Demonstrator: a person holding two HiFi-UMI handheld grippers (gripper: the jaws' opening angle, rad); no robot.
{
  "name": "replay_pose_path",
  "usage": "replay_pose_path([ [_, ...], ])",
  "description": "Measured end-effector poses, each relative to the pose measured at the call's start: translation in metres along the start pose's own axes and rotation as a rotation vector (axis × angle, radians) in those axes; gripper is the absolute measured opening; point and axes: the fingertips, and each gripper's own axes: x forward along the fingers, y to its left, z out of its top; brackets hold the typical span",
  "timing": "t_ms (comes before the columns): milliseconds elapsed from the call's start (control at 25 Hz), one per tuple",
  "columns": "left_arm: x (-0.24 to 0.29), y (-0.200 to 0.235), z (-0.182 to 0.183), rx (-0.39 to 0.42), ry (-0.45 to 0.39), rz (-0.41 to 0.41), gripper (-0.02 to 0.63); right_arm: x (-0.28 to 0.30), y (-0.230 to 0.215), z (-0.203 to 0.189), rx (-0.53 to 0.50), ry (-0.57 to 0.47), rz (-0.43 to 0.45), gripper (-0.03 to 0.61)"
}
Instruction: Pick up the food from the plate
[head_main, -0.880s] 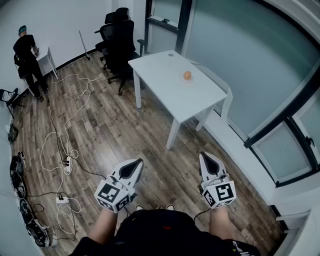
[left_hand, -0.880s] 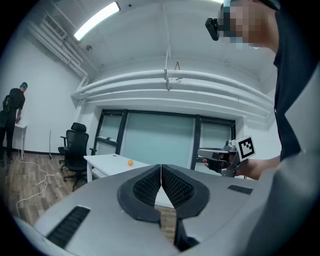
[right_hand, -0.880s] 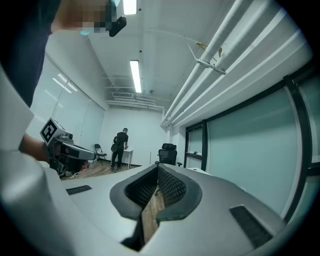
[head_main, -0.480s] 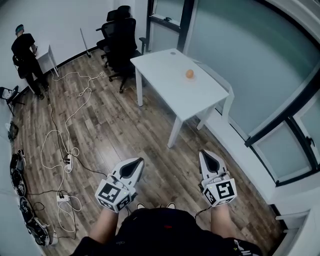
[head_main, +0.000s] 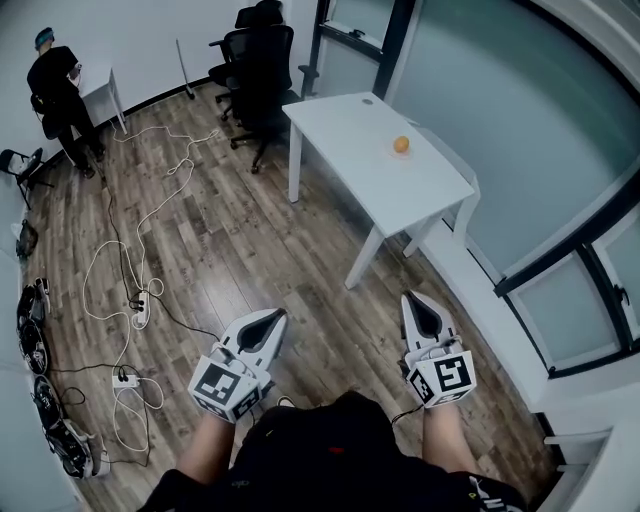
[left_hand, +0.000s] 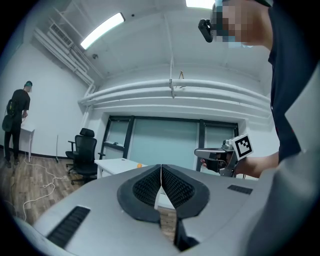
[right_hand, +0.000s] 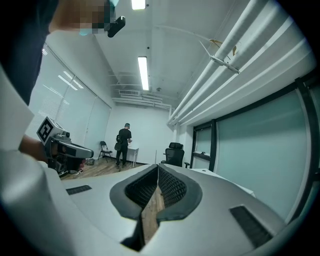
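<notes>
We stand on the wood floor (head_main: 230, 250), well apart from the white table (head_main: 360, 160) beside the glass wall. Our left gripper (head_main: 272, 322) and right gripper (head_main: 413, 302) point level ahead, each with its jaws pressed together on nothing. The food (head_main: 401, 145), a small round orange thing, sits on the table toward the glass; its plate is too small to make out. It looks light, smooth and apt to roll, so we judge a gentle grip across its widest part best.
</notes>
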Motion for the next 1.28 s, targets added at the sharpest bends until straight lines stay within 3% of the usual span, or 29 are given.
replay_pose_path([
  [200, -0.022, 0.022, -0.011, -0.010, 0.005, 0.009, 0.023, 0.018, 0.039, -0.007, -0.074, 0.030, 0.039, 0.025],
  [440, -0.024, 0.045, -0.013, -0.013, 0.003, 0.045, 0.023, 0.046, 0.022, -0.012, 0.086, 0.024, 0.038, 0.025],
  [640, -0.008, 0.075, -0.011, -0.002, -0.001, 0.094, 0.023, 0.087, -0.002, -0.016, 0.099, 0.027, 0.019, 0.025],
  [960, 0.070, 0.105, 0.007, 0.038, 0.013, 0.095, 0.023, 0.151, -0.059, -0.015, 0.052, -0.011, 0.030, 0.025],
  [1280, 0.175, 0.125, 0.020, 0.050, 0.048, 0.091, 0.023, 0.206, -0.151, -0.033, 0.095, 0.000, 0.015, 0.025],
])
